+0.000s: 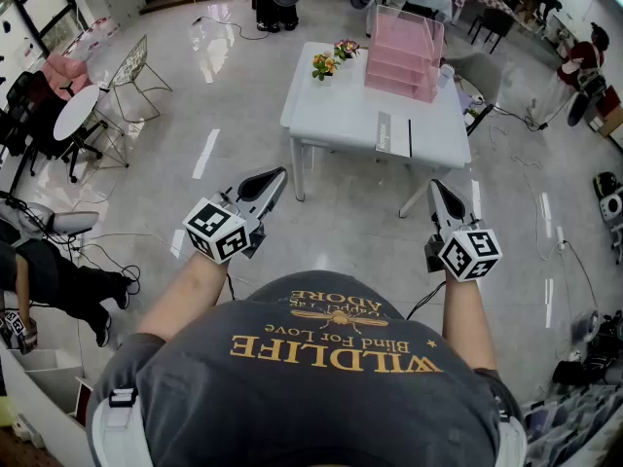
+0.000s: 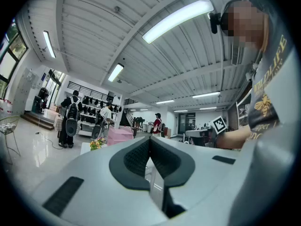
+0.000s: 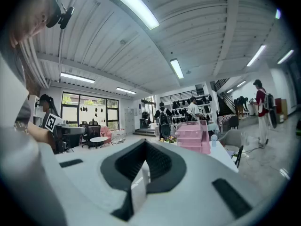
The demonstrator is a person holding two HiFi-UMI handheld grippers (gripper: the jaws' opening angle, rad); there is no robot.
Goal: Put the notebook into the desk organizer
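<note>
While the person is standing well back from the white table (image 1: 336, 110), the left gripper (image 1: 276, 176) is pointing level, its jaws pressing together on nothing. Ahead, the notebook (image 1: 393, 135) is lying flat near the table's front edge, too small to make out in detail. The pink desk organizer (image 1: 403, 54) is standing apart behind it. The right gripper (image 1: 437, 189) is also pointing level, its jaws closed and empty.

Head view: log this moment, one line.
person: standing back from table | left gripper: jaws shut, empty | right gripper: jaws shut, empty | notebook: on table | desk organizer: on table
</note>
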